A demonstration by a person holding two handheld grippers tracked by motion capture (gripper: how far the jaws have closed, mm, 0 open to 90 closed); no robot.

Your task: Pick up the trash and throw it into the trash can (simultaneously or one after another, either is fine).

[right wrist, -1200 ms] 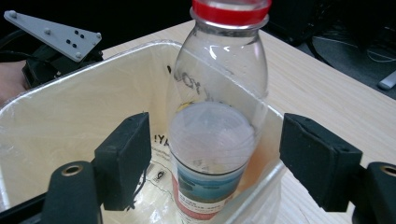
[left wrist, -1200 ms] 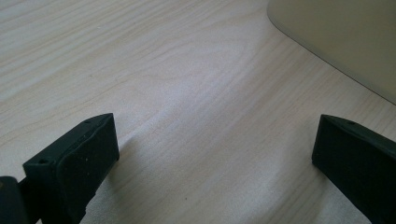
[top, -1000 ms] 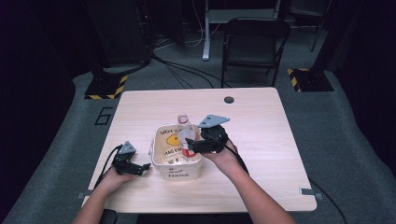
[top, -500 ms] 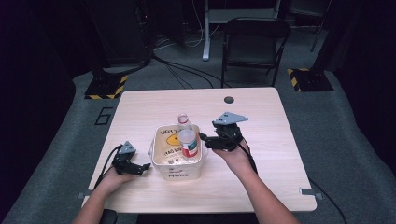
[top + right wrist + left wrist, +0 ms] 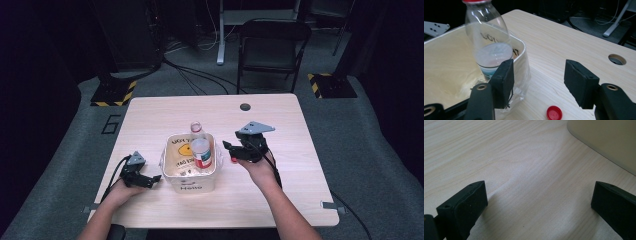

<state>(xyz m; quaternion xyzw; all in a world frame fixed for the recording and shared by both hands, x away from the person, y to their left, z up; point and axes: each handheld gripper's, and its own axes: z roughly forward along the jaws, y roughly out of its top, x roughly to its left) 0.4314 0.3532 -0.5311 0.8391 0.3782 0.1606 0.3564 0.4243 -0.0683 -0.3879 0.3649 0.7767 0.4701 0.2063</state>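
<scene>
A clear plastic bottle (image 5: 201,150) with a red label stands in the cream bin (image 5: 176,179), leaning on its right wall; the right gripper view shows the bottle (image 5: 490,42) and its red cap close by. A loose red bottle cap (image 5: 554,113) lies on the table just right of the bin. My right gripper (image 5: 229,150) hovers right of the bin above that cap (image 5: 233,160). Its jaws have just been closing, and they stand apart with nothing between them (image 5: 537,72). My left gripper (image 5: 150,180) rests open on the table left of the bin, empty (image 5: 539,192).
The bin wall (image 5: 604,140) is close ahead of the left gripper. The wooden table (image 5: 300,185) has a round cable hole (image 5: 245,106) near its far edge. A black chair (image 5: 272,47) stands beyond the table.
My right gripper has drawn back to the right, from over the bin to the table beside it. The bottle stays in the bin. The left hand has kept still.
</scene>
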